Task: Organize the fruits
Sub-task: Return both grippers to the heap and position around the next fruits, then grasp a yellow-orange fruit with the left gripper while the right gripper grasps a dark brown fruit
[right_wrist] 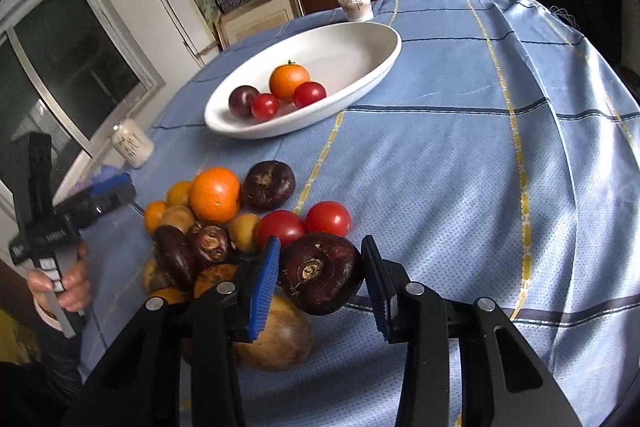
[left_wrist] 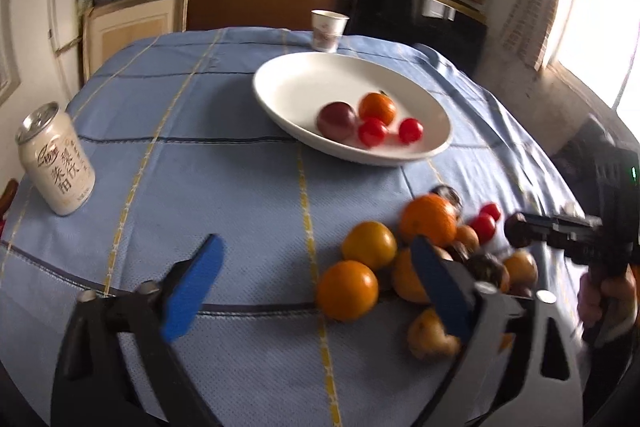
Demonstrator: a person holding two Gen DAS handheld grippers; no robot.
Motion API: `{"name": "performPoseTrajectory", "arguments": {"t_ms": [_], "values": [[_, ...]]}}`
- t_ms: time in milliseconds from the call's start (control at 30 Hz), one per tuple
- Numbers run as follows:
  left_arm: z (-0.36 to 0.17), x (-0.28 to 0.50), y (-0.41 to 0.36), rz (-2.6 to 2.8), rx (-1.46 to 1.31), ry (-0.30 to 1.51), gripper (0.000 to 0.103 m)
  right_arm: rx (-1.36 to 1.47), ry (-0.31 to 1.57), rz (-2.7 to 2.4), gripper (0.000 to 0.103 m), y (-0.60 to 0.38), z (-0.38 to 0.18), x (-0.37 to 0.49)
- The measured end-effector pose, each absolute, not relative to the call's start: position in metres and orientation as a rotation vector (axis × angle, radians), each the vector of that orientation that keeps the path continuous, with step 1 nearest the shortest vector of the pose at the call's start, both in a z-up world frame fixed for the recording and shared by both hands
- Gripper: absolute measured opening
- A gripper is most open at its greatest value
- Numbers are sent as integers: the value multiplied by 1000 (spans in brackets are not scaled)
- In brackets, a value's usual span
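Note:
A white oval dish (left_wrist: 308, 79) (right_wrist: 340, 43) holds a dark plum (right_wrist: 243, 101), an orange (right_wrist: 289, 81) and two cherry tomatoes. Nearer me, a pile of oranges (left_wrist: 347, 290) (right_wrist: 215, 193), tomatoes (right_wrist: 328, 218), brown water chestnuts (right_wrist: 268, 185) and yellowish fruit lies on the blue cloth. My right gripper (right_wrist: 321, 285) (left_wrist: 516, 231) is shut on a dark water chestnut (right_wrist: 320, 273), held just above the pile. My left gripper (left_wrist: 316, 283) (right_wrist: 114, 189) stands open over the pile's left edge. An orange lies between its blue pads (left_wrist: 192, 287), touching neither.
A white drink can (left_wrist: 56, 159) (right_wrist: 132, 143) stands near the table's left edge. A paper cup (left_wrist: 329, 30) (right_wrist: 354, 1) stands behind the dish. Stacked shelves and cabinets lie beyond the table. The blue checked cloth (right_wrist: 460, 167) is bare to the right of the pile.

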State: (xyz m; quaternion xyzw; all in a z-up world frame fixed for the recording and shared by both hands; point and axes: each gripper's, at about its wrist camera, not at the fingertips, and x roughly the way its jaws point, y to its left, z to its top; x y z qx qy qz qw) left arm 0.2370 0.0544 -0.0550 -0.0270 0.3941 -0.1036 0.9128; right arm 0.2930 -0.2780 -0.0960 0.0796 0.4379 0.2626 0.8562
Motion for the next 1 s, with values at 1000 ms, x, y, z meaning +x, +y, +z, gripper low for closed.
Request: {"name": "performPoseTrajectory", "arguments": {"t_ms": [1000], "values": [[-88, 234, 32, -281, 65, 926, 40, 182, 906, 558, 42, -280, -93, 288]]}}
